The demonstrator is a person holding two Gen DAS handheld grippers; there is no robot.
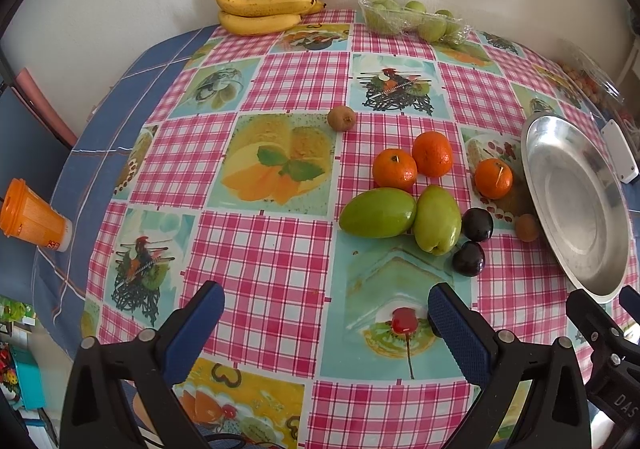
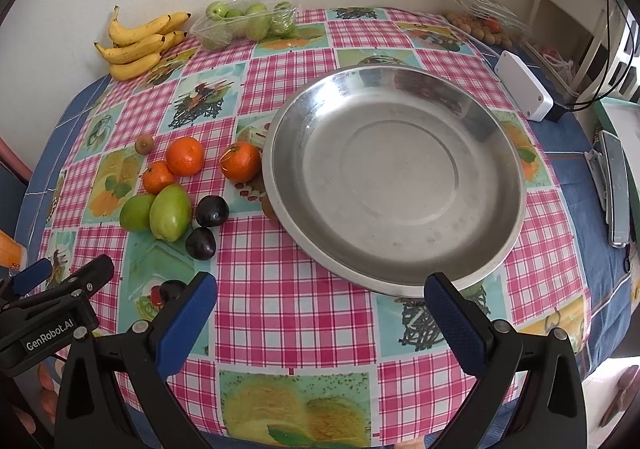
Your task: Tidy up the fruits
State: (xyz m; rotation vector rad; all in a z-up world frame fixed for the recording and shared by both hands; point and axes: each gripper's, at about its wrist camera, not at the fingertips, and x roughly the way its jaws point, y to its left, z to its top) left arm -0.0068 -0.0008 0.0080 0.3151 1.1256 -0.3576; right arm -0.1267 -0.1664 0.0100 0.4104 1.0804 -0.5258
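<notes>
A round steel plate (image 2: 500, 249) lies empty on the checked tablecloth; it also shows in the left wrist view (image 1: 532, 169) at the right. Left of it lie three oranges (image 2: 240, 161), two green mangoes (image 2: 170, 217), two dark plums (image 2: 212, 211) and two small brown kiwis (image 1: 341, 118). My left gripper (image 1: 326, 309) is open and empty, hovering near the table's front, short of the mangoes (image 1: 378, 213). My right gripper (image 2: 320, 293) is open and empty, just in front of the plate's near rim.
A bunch of bananas (image 1: 264, 5) and a plastic tray of green fruit (image 1: 412, 17) stand at the far edge by the wall. A clear box of small fruit (image 2: 484, 23), a white box (image 2: 524, 85) and an orange cup (image 1: 30, 217) sit around the table edges.
</notes>
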